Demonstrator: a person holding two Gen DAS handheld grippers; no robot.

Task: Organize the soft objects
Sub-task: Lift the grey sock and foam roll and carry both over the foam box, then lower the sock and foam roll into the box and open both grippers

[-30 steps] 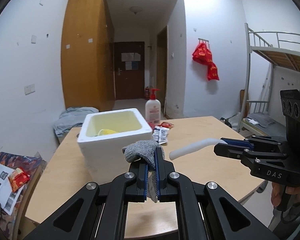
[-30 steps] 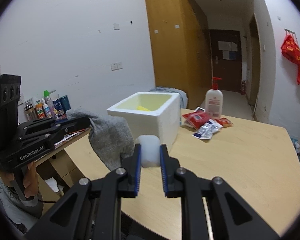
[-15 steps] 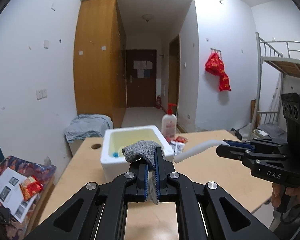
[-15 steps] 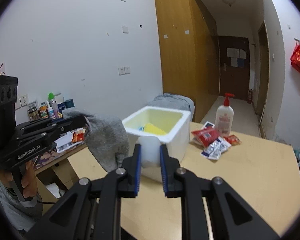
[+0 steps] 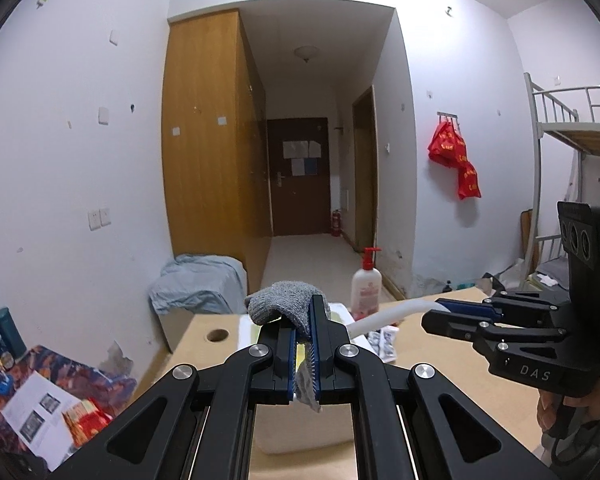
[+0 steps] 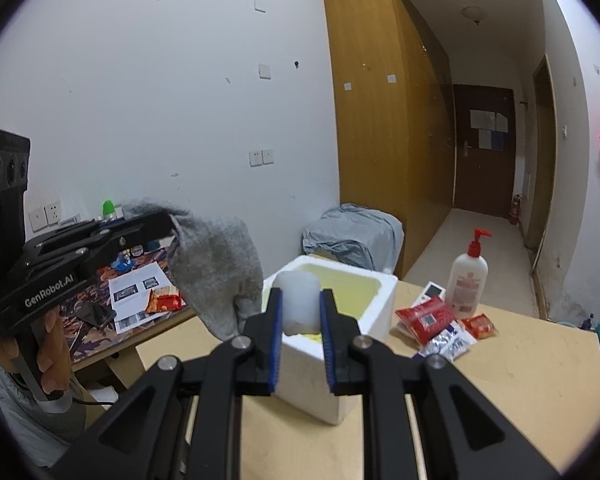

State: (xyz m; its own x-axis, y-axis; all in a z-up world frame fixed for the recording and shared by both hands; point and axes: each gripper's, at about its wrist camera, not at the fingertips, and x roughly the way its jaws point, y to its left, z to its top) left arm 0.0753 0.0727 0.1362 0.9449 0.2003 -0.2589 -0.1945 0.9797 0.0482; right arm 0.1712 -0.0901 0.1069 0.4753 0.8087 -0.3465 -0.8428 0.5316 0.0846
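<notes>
My left gripper (image 5: 304,344) is shut on a grey knitted sock (image 5: 284,310), which hangs from it in the right wrist view (image 6: 220,272). My right gripper (image 6: 300,320) is shut on a white foam tube (image 6: 298,304), which sticks out of it to the left in the left wrist view (image 5: 392,312). Both are held above the near side of a white foam box (image 6: 374,308) with a yellow inside, standing on the wooden table (image 6: 520,364). The left gripper hides most of the box in its own view.
A lotion pump bottle (image 6: 468,280) and red and silver snack packets (image 6: 440,324) lie right of the box. A low side table with papers and bottles (image 6: 136,292) stands left. A grey-covered seat (image 6: 352,232), a wardrobe and a bunk bed (image 5: 572,140) are beyond.
Both grippers have risen and pulled back from the box, still holding the sock and the tube. The box now looks smaller and lower in both views.
</notes>
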